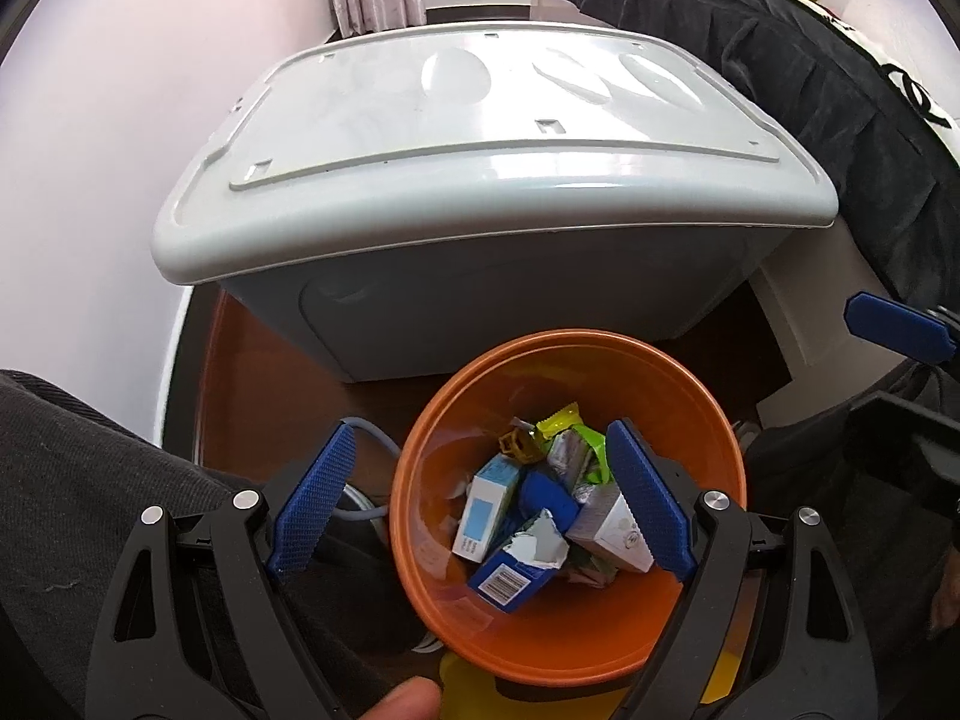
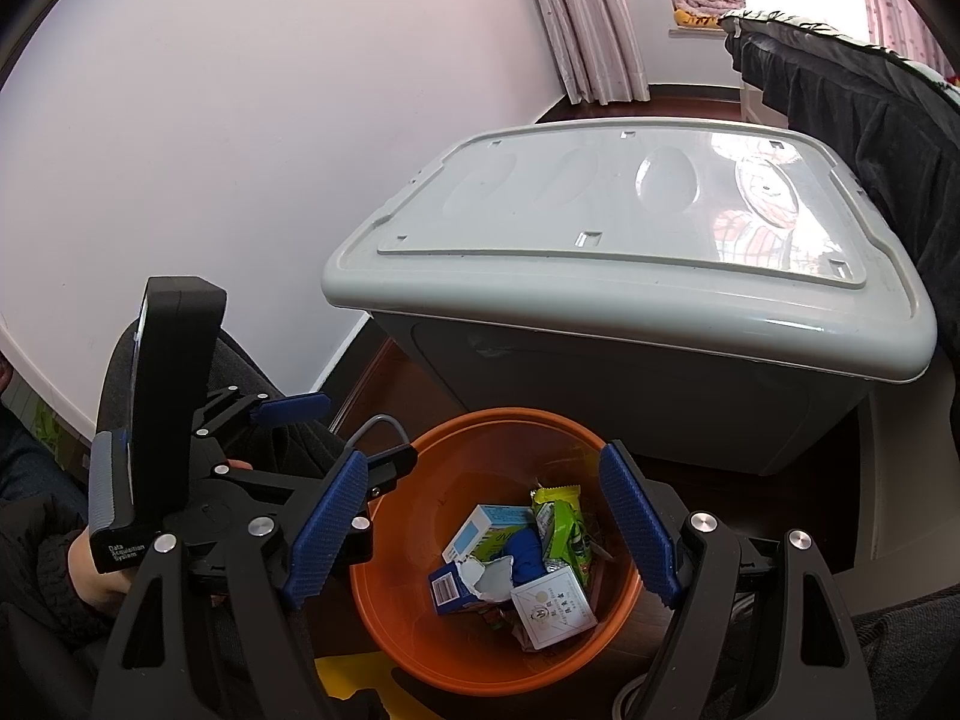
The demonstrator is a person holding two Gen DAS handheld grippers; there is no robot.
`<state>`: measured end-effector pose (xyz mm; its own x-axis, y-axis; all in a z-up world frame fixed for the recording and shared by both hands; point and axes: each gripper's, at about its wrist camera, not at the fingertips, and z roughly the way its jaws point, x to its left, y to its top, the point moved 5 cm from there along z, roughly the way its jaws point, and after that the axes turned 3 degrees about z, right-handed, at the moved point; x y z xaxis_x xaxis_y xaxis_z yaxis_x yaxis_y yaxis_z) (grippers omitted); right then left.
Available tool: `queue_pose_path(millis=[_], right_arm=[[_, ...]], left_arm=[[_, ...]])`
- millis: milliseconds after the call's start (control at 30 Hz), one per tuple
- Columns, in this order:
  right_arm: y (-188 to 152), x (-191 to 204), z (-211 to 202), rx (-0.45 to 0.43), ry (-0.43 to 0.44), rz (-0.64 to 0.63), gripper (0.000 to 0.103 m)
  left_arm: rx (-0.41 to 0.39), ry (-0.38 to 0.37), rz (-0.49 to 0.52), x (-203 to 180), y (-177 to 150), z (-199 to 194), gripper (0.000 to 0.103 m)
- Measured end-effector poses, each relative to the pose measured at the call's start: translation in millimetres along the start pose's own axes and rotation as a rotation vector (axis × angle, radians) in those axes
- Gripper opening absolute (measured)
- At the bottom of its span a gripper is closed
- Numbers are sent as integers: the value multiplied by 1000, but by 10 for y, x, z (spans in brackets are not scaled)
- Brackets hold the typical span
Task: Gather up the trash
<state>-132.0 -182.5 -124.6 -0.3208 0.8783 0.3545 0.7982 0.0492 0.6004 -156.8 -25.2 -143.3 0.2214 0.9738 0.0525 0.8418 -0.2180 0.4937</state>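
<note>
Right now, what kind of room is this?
Probably a bedroom at home: curtains by a window, a dark bed cover hanging at right, and a lidded grey storage box on the floor behind an orange bin of trash.

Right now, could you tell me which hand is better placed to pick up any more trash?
Neither clearly: the left gripper and right gripper both hover open and empty above the orange bin.

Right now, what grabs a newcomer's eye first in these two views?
The orange bin low in the middle, holding small cartons and a green wrapper. Behind it stands a big grey lidded storage box. Both the left gripper and the right gripper hang open above the bin, holding nothing.
</note>
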Motion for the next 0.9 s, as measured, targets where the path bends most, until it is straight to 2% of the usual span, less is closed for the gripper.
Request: queue_pose_path(millis=[133, 200, 600, 667, 767, 833, 900], right_arm=[[10, 3, 0, -2, 0, -1, 79], [11, -1, 3, -1, -1, 0, 79], [3, -7, -5, -9, -4, 2, 82], [7, -2, -10, -13, -2, 0, 82], [2, 0, -13, -16, -5, -1, 88], [-1, 3, -16, -18, -5, -1, 99], [-4, 6, -15, -18, -3, 0, 99]], left_arm=[[-5, 7, 12, -19, 10, -10, 83], [-5, 7, 9, -15, 12, -7, 87], [-24, 17, -3, 10, 9, -23, 88], [-18, 1, -4, 4, 9, -13, 88], [-9, -10, -1, -13, 9, -3, 88], [-7, -12, 3, -21, 8, 3, 88], [-4, -18, 4, -26, 5, 9, 88]])
